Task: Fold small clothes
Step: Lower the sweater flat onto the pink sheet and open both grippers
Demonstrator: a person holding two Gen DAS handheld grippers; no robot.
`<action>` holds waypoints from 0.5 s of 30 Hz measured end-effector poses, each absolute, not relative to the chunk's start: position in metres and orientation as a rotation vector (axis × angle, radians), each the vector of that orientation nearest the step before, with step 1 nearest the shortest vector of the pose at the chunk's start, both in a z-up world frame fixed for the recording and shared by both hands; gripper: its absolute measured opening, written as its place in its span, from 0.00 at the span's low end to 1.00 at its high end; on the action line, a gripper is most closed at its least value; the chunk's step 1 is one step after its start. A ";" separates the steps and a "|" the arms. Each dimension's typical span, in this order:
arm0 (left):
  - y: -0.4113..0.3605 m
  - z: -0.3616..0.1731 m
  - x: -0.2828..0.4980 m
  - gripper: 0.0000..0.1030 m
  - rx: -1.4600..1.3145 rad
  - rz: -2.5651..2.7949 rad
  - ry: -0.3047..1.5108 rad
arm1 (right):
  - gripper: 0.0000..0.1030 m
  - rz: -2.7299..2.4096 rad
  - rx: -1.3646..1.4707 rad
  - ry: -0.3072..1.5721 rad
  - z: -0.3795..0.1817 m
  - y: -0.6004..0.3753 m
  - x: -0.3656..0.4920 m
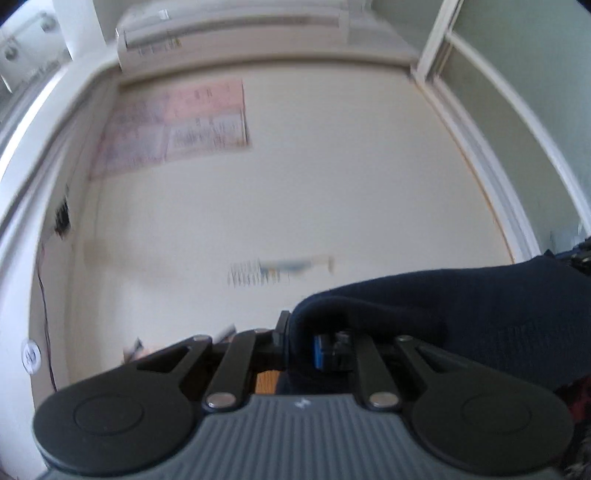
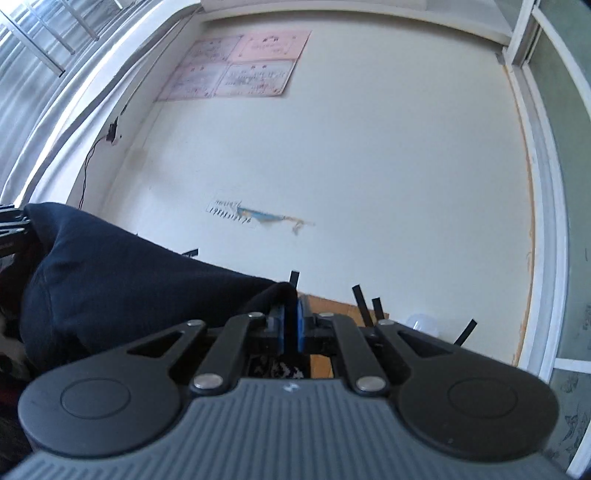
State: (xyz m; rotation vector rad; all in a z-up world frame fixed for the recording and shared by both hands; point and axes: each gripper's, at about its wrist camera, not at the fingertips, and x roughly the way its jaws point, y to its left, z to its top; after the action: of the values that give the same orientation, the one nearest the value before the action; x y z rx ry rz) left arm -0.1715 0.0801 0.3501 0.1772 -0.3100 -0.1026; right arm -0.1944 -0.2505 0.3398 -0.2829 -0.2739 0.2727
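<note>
A dark navy garment [image 1: 461,306] hangs stretched between my two grippers, both lifted high and pointing at a cream wall. In the left wrist view my left gripper [image 1: 317,350] is shut on one edge of the cloth, which drapes over its blue pads and runs off to the right. My right gripper [image 2: 291,325] is shut on another edge of the navy garment [image 2: 129,273], with a thin fold pinched between its blue pads [image 2: 302,317]; the cloth spreads away to the left. The left gripper's body [image 2: 11,229] shows at the far left edge of the right wrist view.
The cream wall carries pink paper sheets [image 2: 243,66] and a torn patch [image 2: 258,216]. An air conditioner [image 1: 236,33] hangs near the ceiling. A white-framed glass partition [image 2: 550,221] stands on the right, a curtained window [image 2: 44,74] on the left. A strip of wooden surface [image 2: 332,306] shows below.
</note>
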 end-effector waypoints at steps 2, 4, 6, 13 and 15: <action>0.081 0.335 -0.148 0.10 0.186 -0.099 -0.221 | 0.09 0.302 -0.267 -0.219 0.327 -0.256 -0.179; 0.081 0.314 -0.112 0.10 0.197 -0.092 -0.113 | 0.09 0.316 -0.250 -0.137 0.306 -0.256 -0.146; 0.074 0.276 -0.068 0.11 0.214 -0.086 0.024 | 0.09 0.323 -0.227 -0.027 0.275 -0.252 -0.101; 0.043 0.042 0.097 0.13 0.205 -0.010 0.682 | 0.20 0.089 -0.348 0.453 0.067 -0.233 0.078; 0.051 0.015 0.088 0.16 0.176 -0.018 0.665 | 0.20 0.126 -0.294 0.507 0.041 -0.246 0.074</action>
State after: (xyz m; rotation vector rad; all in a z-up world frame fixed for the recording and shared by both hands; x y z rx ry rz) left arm 0.0877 0.0514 0.0151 0.1758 0.6652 -0.0182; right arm 0.0739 -0.2461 0.0409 -0.2938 0.5075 0.1257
